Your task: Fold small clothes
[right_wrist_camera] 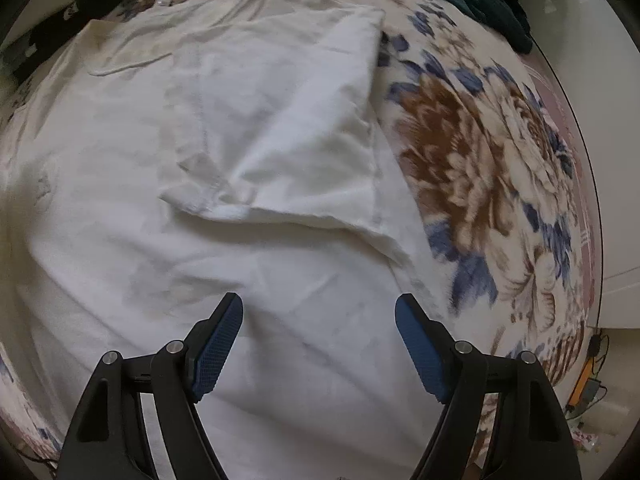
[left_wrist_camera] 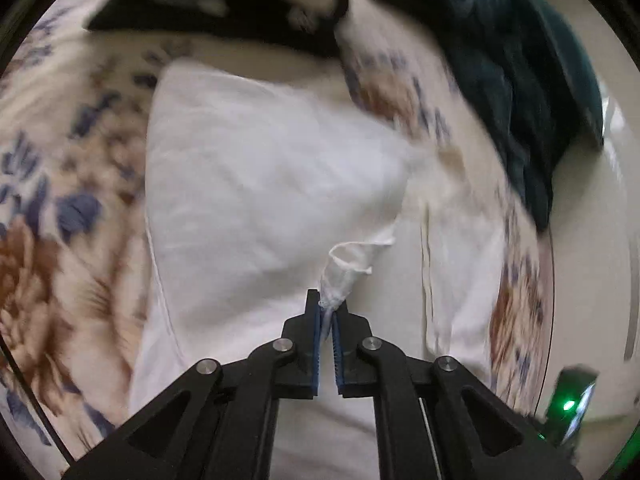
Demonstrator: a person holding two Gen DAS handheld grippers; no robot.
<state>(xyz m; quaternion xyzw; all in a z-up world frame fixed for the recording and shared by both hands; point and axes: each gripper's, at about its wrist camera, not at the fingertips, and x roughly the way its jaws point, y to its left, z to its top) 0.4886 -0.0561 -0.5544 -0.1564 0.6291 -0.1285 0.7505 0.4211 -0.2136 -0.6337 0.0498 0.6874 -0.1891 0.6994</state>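
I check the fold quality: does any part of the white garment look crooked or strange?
Yes. On the white garment, one folded-over flap lies at a slant with a rumpled, bunched edge. The left claw pinches a twisted corner; the right claw is open above it.

Soft even light; motion blur; fisheye vignette.

Matt white cloth shirt (right_wrist_camera: pixel 248 128), seemingly cotton.

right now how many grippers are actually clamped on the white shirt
1. The left gripper is shut on a bunched corner of the white shirt, lifting it. The right gripper hangs open above the shirt's flat lower part, gripping nothing.
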